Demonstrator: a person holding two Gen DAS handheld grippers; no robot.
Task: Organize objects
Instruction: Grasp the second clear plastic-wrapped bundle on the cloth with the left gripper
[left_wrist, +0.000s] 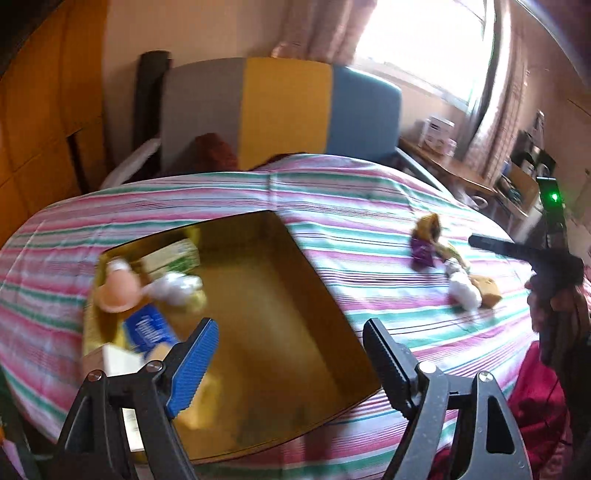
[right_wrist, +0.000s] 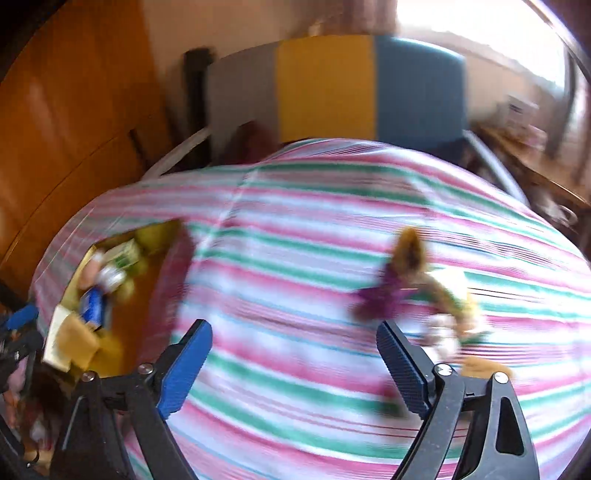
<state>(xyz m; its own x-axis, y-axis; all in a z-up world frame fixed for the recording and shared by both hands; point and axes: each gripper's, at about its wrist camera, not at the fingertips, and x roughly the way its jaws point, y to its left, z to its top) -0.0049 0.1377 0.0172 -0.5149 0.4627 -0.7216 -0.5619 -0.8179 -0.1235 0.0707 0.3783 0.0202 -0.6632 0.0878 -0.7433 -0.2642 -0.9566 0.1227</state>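
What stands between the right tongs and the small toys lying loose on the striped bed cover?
Nothing visible: only bare striped bed cover lies between the open right tongs and the small toys.

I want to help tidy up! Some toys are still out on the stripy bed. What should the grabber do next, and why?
Probably bring the right gripper, jaws open and empty, down over the small pile of loose toys on the striped bedcover. The purple-clad doll and white soft toy lie outside the golden box, which already holds other things.
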